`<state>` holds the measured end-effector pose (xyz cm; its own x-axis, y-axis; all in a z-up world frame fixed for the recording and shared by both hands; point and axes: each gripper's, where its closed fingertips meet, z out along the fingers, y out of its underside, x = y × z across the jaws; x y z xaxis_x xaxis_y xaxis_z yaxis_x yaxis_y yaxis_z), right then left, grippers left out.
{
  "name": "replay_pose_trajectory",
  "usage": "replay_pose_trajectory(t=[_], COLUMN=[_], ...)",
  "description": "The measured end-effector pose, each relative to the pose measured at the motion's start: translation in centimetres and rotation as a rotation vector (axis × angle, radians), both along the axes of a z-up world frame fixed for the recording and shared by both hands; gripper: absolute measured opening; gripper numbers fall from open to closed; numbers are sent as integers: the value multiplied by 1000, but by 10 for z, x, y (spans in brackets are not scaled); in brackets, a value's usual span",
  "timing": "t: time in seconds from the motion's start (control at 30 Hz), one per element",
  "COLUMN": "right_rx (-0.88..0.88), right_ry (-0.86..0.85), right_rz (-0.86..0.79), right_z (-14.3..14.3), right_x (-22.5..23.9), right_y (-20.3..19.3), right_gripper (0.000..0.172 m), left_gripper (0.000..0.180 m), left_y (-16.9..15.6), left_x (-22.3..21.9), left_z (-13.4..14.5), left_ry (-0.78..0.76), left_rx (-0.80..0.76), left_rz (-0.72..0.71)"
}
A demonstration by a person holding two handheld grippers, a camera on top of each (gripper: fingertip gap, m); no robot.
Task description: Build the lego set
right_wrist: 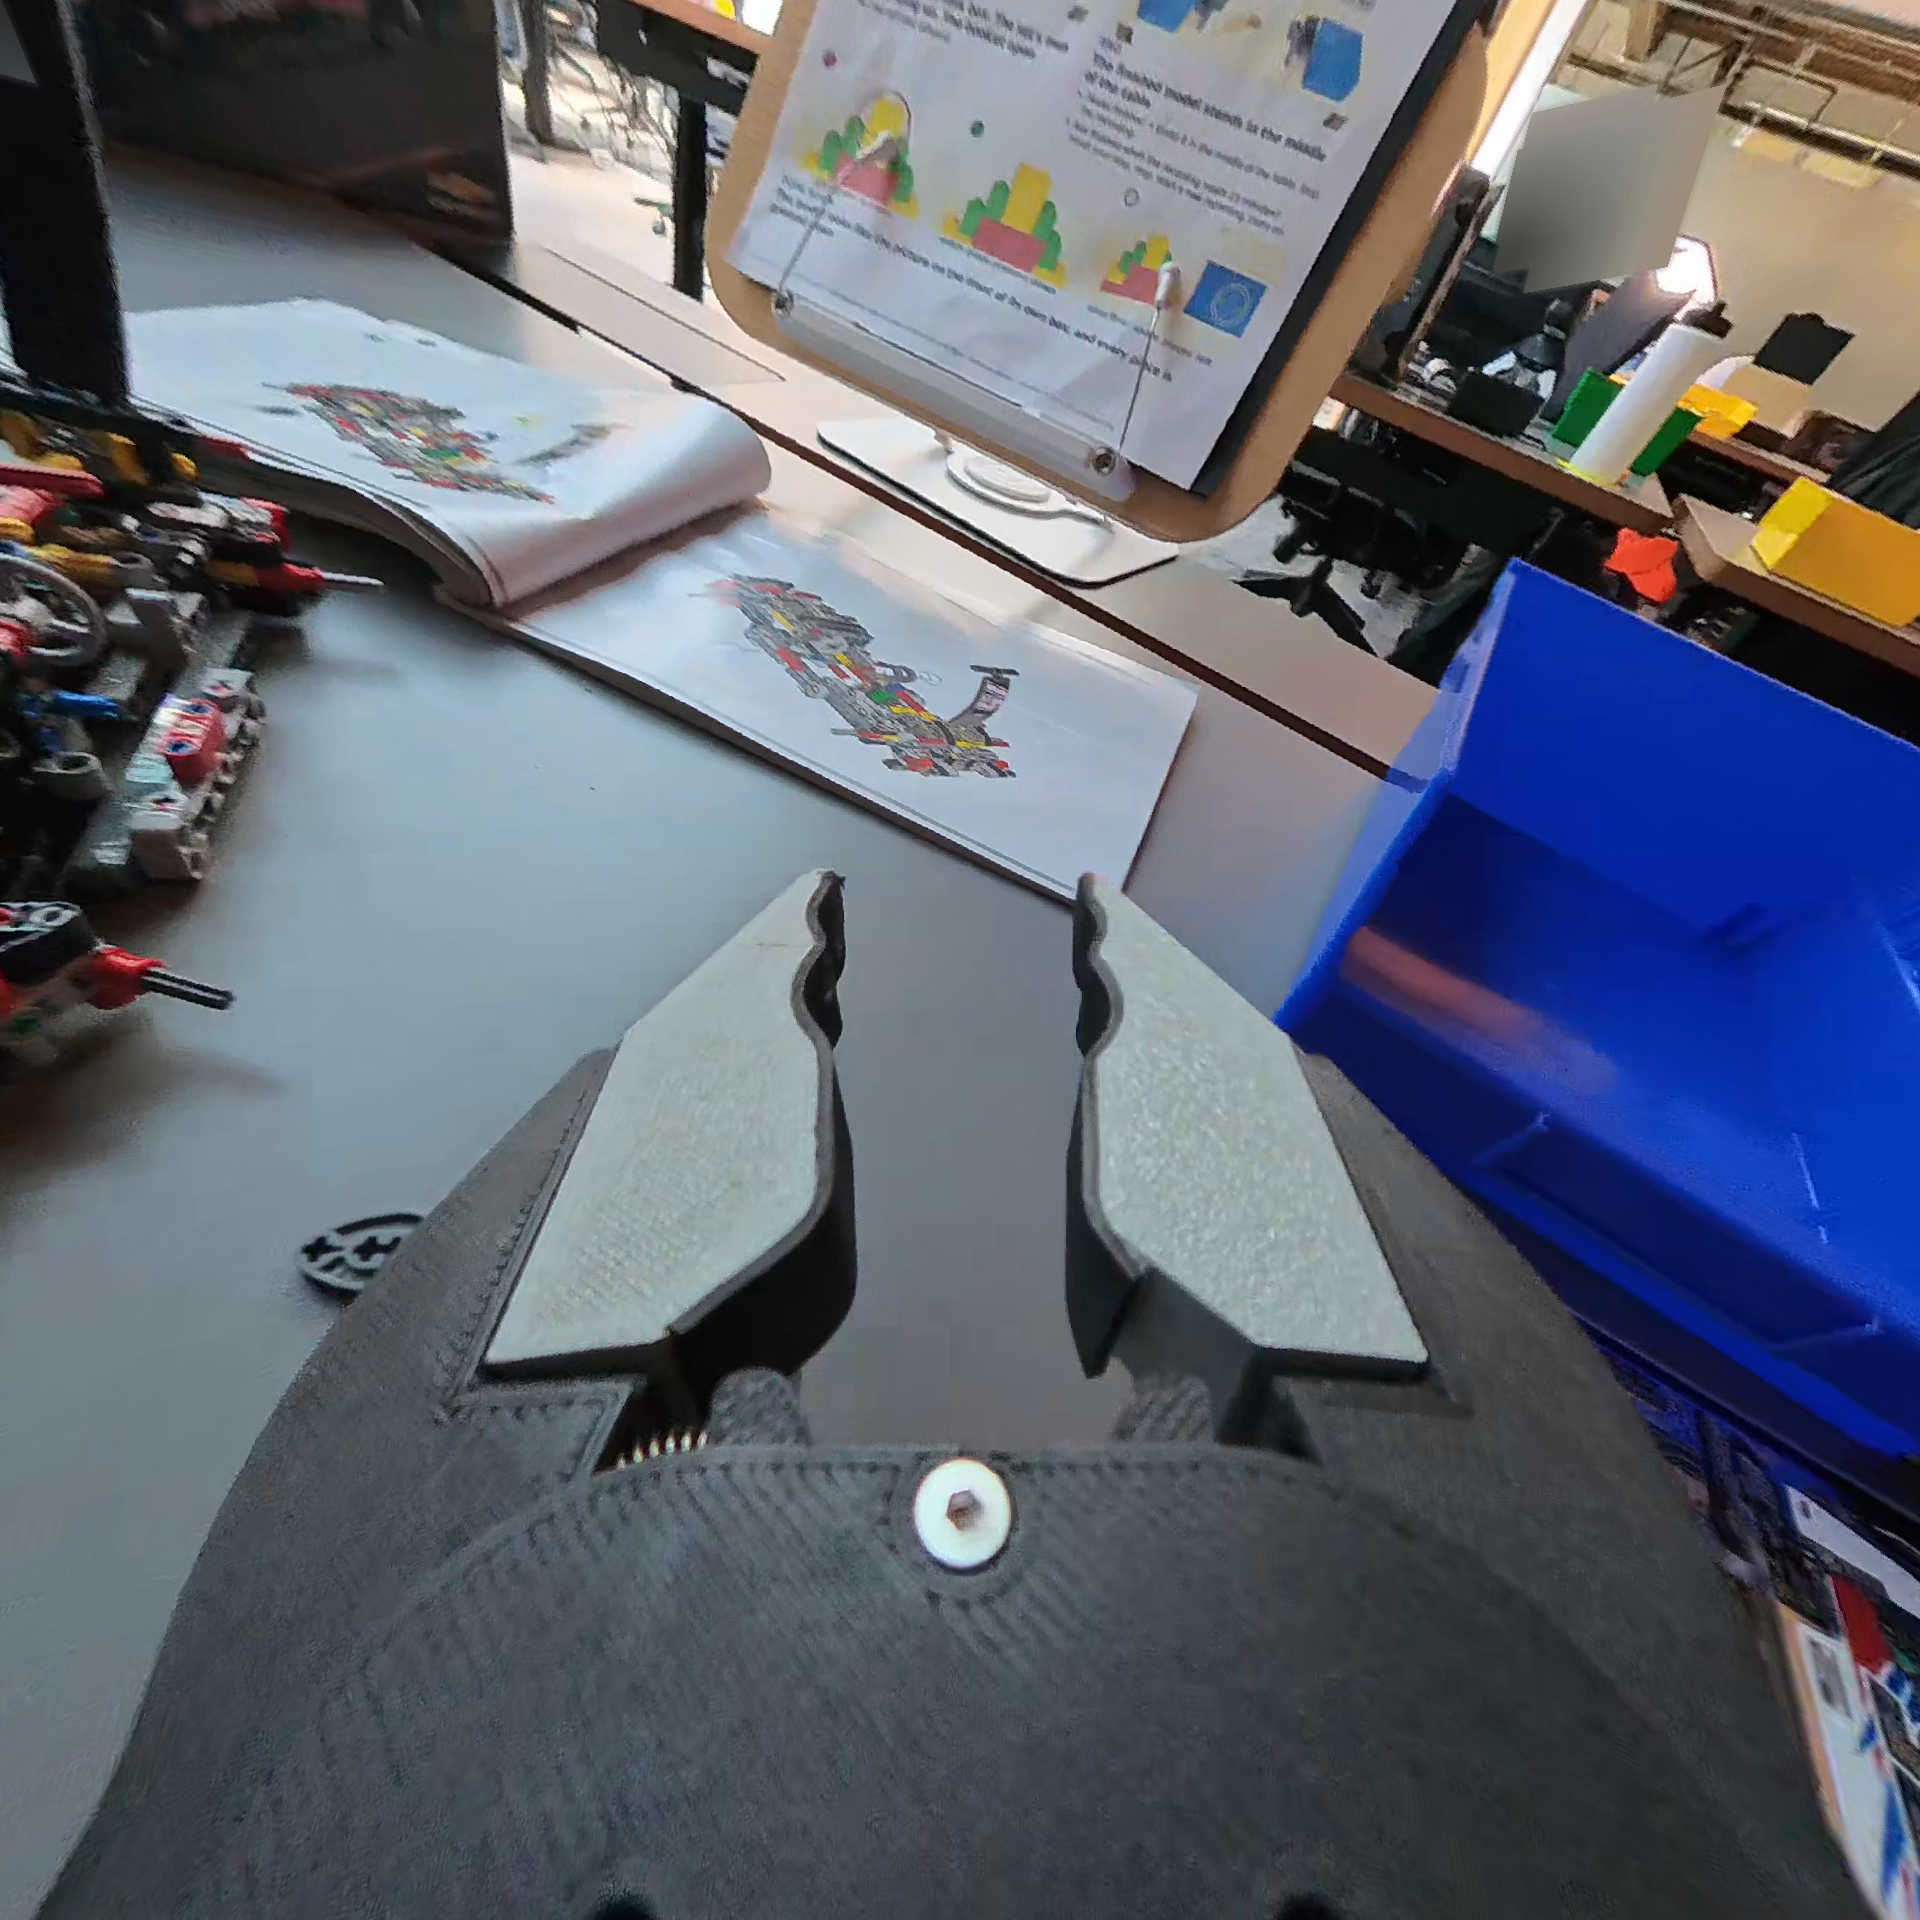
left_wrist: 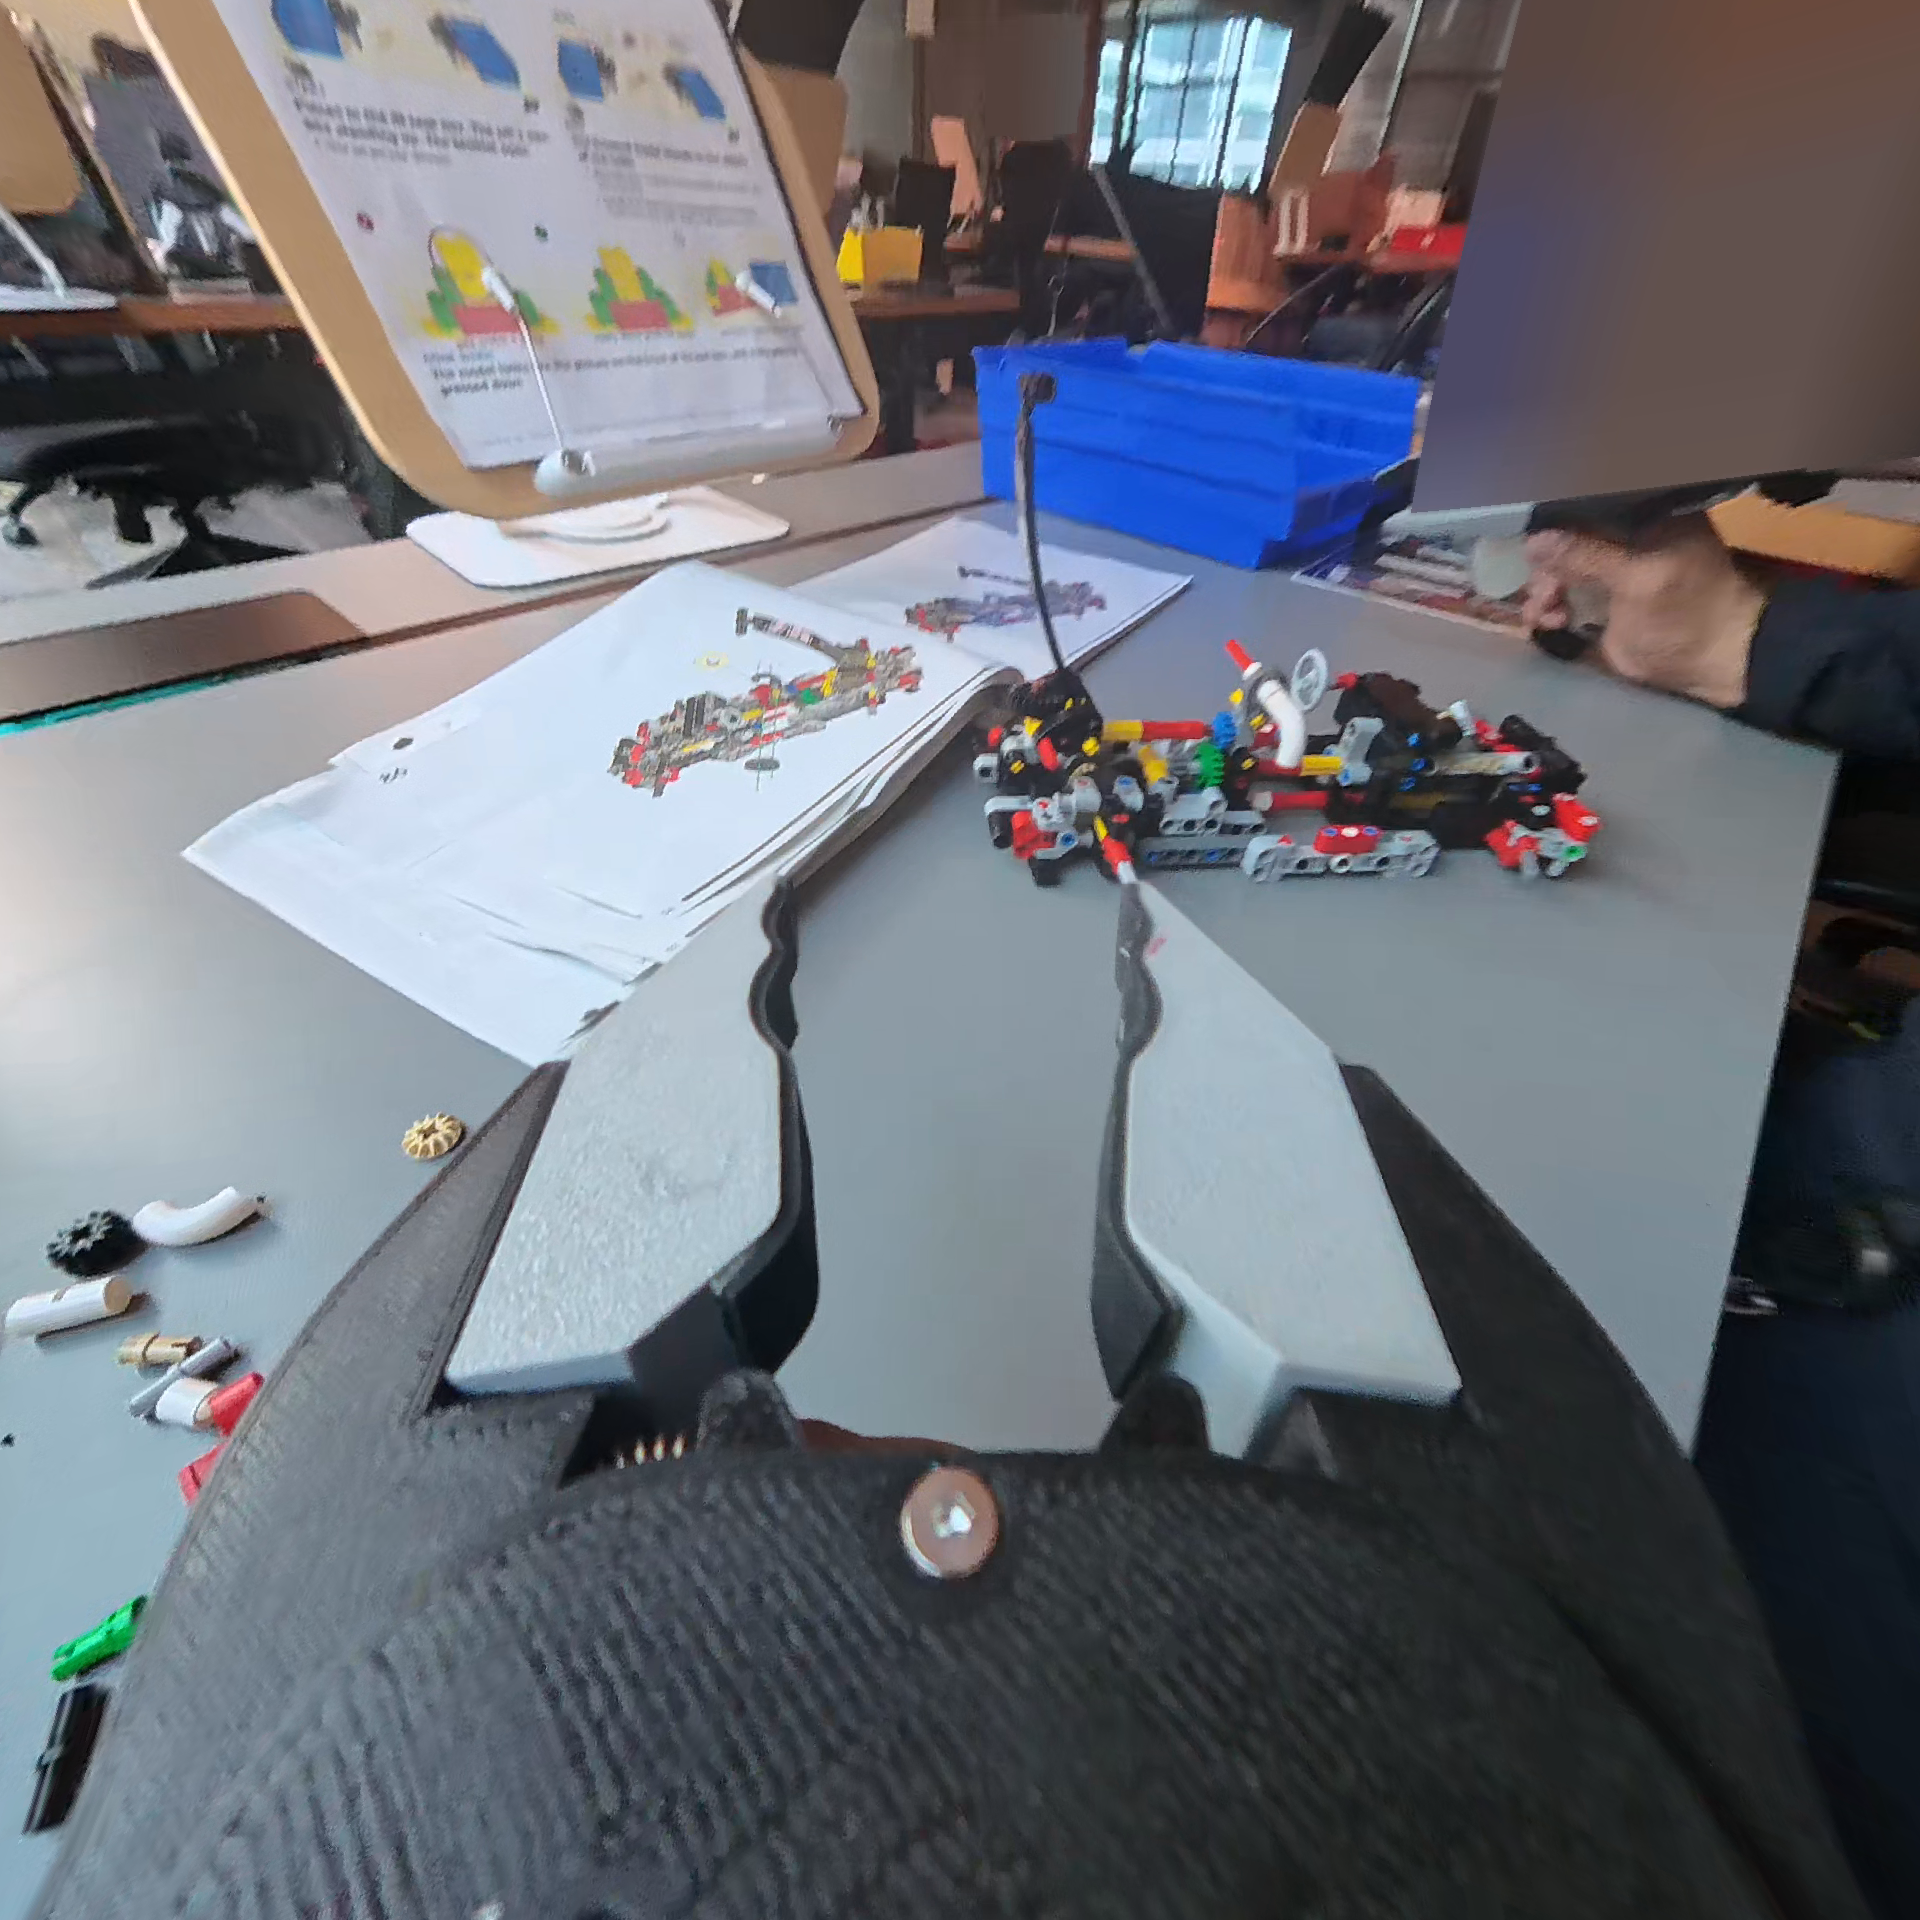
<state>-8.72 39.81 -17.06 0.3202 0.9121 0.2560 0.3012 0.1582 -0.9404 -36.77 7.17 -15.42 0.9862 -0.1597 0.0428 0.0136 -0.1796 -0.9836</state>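
My left gripper [left_wrist: 951, 904] is open with nothing between its pads, above the grey table [left_wrist: 1558, 987]. Just beyond its right fingertip lies a long model of black, red, grey and yellow building parts [left_wrist: 1278, 774], with a red pin pointing at that tip. An open instruction booklet [left_wrist: 582, 790] lies beyond the left fingertip. My right gripper [right_wrist: 956, 894] is open with nothing between its pads, over bare table near the booklet's corner [right_wrist: 1081, 790]. The same model shows at the left edge of the right wrist view [right_wrist: 114, 665].
Loose small parts [left_wrist: 135, 1299] lie at the left of the table. A blue bin [left_wrist: 1195, 447] stands at the back, close on my right gripper's right [right_wrist: 1683, 935]. A sheet holder on a stand [left_wrist: 540, 239] stands behind the booklet. A person's hand [left_wrist: 1652, 613] is at the far right. A black disc [right_wrist: 353, 1252] lies by my right gripper. Some 45 cm of space lies between my two pairs of fingers.
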Motion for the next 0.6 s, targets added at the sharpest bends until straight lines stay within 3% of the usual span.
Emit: replay_pose_trajectory(t=[0.4,0.6], right_rx=[-149,-210], right_ry=[153,205], right_rz=[198,238], right_z=[17,24], right_x=[1,4], right_y=[-30,-33], right_gripper=[35,34], left_gripper=[54,53], left_y=[6,8], left_x=[-20,-14], left_z=[-13,-22], left_ry=[68,119], left_rx=[-91,-149], left_rz=[196,209])
